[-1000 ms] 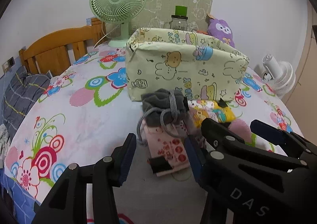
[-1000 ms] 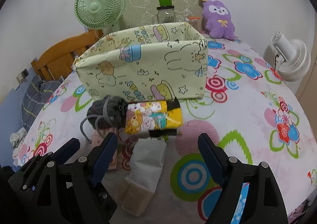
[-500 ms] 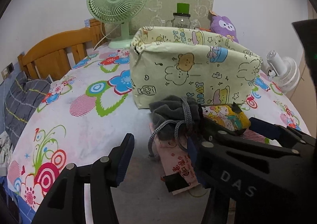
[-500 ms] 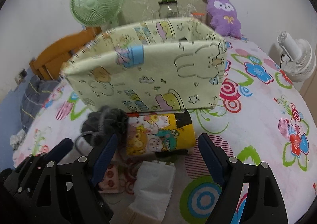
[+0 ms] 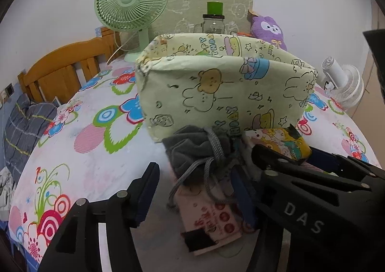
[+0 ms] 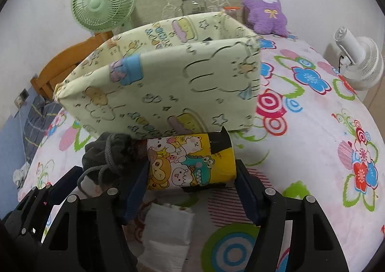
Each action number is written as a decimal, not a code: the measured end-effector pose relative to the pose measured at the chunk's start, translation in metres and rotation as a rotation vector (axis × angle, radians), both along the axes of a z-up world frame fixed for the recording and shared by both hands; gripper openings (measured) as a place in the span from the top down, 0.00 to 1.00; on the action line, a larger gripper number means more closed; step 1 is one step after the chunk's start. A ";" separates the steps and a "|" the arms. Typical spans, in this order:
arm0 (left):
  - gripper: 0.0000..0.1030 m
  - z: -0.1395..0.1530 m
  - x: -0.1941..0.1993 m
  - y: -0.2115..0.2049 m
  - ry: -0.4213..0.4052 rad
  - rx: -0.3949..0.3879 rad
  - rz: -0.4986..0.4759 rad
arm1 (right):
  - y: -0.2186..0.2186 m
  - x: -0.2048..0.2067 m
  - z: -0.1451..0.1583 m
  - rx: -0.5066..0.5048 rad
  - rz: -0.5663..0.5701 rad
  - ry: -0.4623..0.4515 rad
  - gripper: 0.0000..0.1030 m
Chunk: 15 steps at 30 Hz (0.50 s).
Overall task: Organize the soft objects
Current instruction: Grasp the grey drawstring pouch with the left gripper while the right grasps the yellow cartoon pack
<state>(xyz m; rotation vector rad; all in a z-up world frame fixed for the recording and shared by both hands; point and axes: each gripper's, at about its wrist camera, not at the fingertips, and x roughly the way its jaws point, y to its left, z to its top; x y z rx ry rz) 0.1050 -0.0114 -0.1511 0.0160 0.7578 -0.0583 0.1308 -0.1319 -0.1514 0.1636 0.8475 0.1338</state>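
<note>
A pale yellow cartoon-print fabric bin (image 5: 223, 89) (image 6: 168, 84) stands open on the floral bedsheet. In front of it lie a grey drawstring pouch (image 5: 197, 149) (image 6: 108, 154), a yellow cartoon-print tissue pack (image 5: 279, 142) (image 6: 190, 161), a pink printed pack (image 5: 211, 219) and a white tissue pack (image 6: 166, 231). My left gripper (image 5: 195, 197) is open, its jaws either side of the grey pouch and the pink pack. My right gripper (image 6: 192, 197) is open, its fingers flanking the yellow pack; whether they touch it I cannot tell.
A green desk fan (image 5: 131, 3), a glass jar with a green lid (image 5: 214, 21) and a purple plush (image 5: 267, 31) stand behind the bin. A white fan (image 6: 358, 57) is at the right. A wooden headboard (image 5: 62, 67) and a grey plaid cloth (image 5: 21, 125) are at the left.
Both grippers have moved forward toward the pile. The right gripper's jaws now flank the yellow pack; the left gripper's jaws now flank the grey pouch.
</note>
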 end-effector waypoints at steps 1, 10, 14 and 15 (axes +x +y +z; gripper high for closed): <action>0.38 0.000 0.002 -0.002 -0.002 0.002 -0.003 | -0.002 0.000 0.001 0.002 -0.006 -0.001 0.31; 0.37 0.001 0.015 -0.011 -0.005 0.020 -0.007 | -0.023 0.004 0.001 0.014 -0.061 0.002 0.31; 0.37 0.000 0.021 -0.012 0.010 0.009 -0.004 | -0.027 0.006 0.003 0.017 -0.077 0.001 0.31; 0.37 0.000 0.022 -0.012 0.012 0.011 -0.005 | -0.028 0.007 0.003 0.017 -0.079 0.002 0.31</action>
